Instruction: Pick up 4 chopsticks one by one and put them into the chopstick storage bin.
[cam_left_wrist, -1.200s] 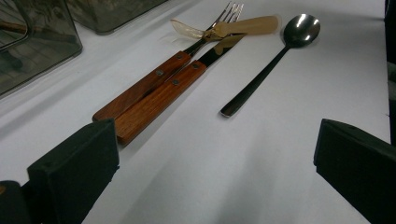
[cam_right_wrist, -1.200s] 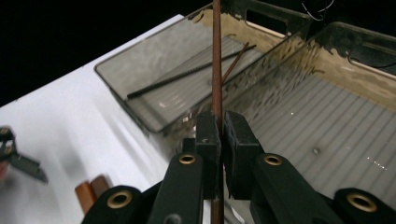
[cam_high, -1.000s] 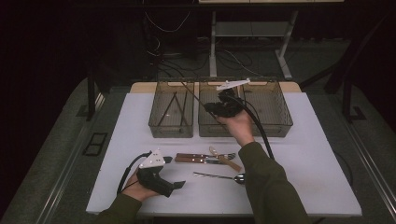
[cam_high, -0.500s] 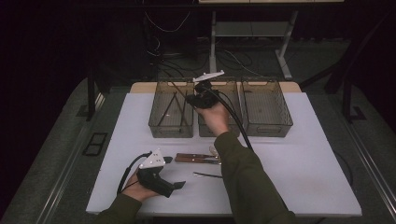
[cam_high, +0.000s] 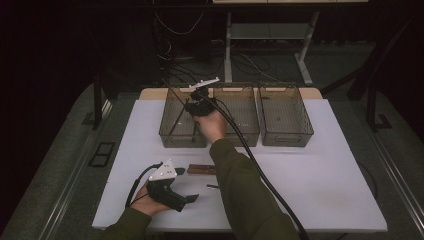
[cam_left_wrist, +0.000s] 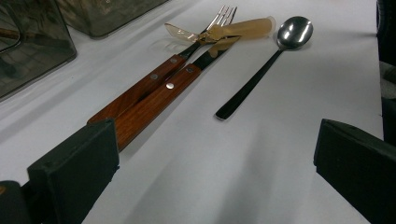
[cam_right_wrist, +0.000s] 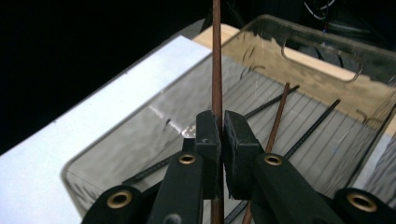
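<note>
My right gripper (cam_right_wrist: 222, 135) is shut on a thin brown chopstick (cam_right_wrist: 216, 70), which stands upright between the pads. In the high view the right gripper (cam_high: 197, 102) hovers over the left bin (cam_high: 172, 137). Inside that bin (cam_right_wrist: 299, 32) lie a brown chopstick (cam_right_wrist: 278, 116) and black ones (cam_right_wrist: 313, 128). My left gripper (cam_high: 186, 185) rests on the table's near left, open, nothing between its jaws (cam_left_wrist: 212, 172). Ahead of it lie a wood-handled fork (cam_left_wrist: 154, 79), a wood-handled knife (cam_left_wrist: 159, 95), a black-handled spoon (cam_left_wrist: 261, 70) and a pale amber plastic utensil (cam_left_wrist: 243, 27).
Three clear smoky bins stand in a row at the table's far side: the middle bin (cam_high: 245, 135) and the right bin (cam_high: 287, 135) beside the left one. The right gripper's cable (cam_high: 260, 170) runs along the forearm. The white table top (cam_high: 325, 175) spreads to the right.
My right hand has swung left from over the middle bin to above the left bin, carrying the chopstick. The left hand has stayed put.
</note>
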